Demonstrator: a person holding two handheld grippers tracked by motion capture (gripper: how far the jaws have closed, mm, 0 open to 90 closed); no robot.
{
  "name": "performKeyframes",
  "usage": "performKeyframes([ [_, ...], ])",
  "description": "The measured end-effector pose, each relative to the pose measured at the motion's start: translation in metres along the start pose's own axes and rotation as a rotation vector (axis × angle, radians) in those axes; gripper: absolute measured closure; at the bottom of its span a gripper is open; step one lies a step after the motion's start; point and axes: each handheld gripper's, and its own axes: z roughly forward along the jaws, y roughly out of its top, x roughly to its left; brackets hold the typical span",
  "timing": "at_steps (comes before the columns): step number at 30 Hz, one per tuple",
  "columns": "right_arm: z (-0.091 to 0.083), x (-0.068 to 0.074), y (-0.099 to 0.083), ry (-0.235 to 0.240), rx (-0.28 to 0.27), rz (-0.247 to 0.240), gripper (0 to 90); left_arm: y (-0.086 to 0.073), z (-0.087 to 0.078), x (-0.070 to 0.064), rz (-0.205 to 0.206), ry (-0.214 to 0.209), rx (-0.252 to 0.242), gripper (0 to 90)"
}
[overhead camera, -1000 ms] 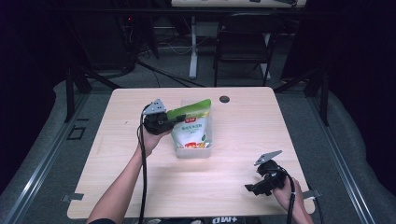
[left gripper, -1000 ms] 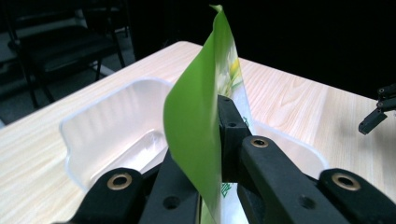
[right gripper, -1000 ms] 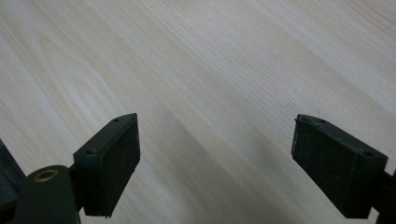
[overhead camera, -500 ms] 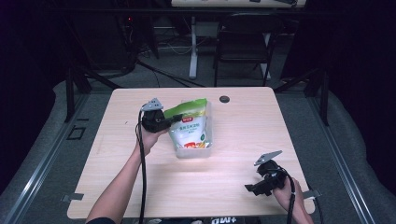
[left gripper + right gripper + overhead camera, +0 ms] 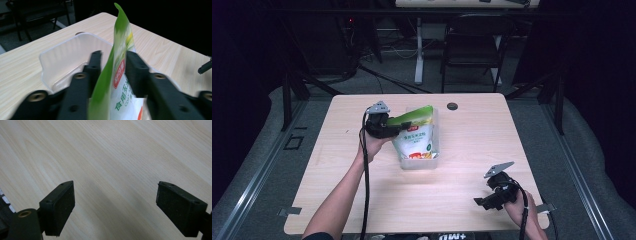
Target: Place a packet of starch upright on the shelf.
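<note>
— While my right gripper (image 5: 482, 201) sits low at the table's (image 5: 472, 150) near right corner, jaws spread wide over bare wood, nothing in it. Next?

— And your left?

— My left gripper (image 5: 113, 62) pinches the green top edge of the food pouch (image 5: 414, 137), one jaw on each face. Pouch upright, tilted a bit.

— Where's the pouch?

— Mid-table, its bottom down inside the clear plastic container (image 5: 65, 53). Beyond that, a small dark round thing (image 5: 452, 106) by the far edge. Black chair (image 5: 472, 42) past the table.

A black chair (image 5: 472, 47) stands beyond the table (image 5: 492, 145).
</note>
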Motion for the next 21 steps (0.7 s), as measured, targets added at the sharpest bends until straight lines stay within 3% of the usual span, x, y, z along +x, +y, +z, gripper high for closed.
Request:
performKeyframes([
  [4, -0.001, 0.000, 0.000, -0.002, 0.002, -0.001, 14.8, 0.006, -0.003, -0.002, -0.005, 0.028, 0.001, 42.2],
  [8, -0.001, 0.001, 0.001, -0.001, 0.002, -0.002, 14.8, 0.011, -0.008, -0.004, -0.005, 0.043, 0.017, 34.4],
  [9, -0.001, 0.001, 0.001, -0.001, 0.004, -0.002, 14.8, 0.012, -0.010, -0.007, -0.006, 0.077, 0.025, 31.6],
  [11, -0.001, 0.001, 0.001, 0.002, 0.001, -0.003, 14.8, 0.014, -0.015, -0.010, -0.004, 0.088, 0.025, 25.9],
  [21, -0.002, 0.001, 0.000, 0.007, -0.008, -0.009, 14.8, 0.009, -0.051, -0.030, 0.011, 0.171, 0.059, 15.5],
])
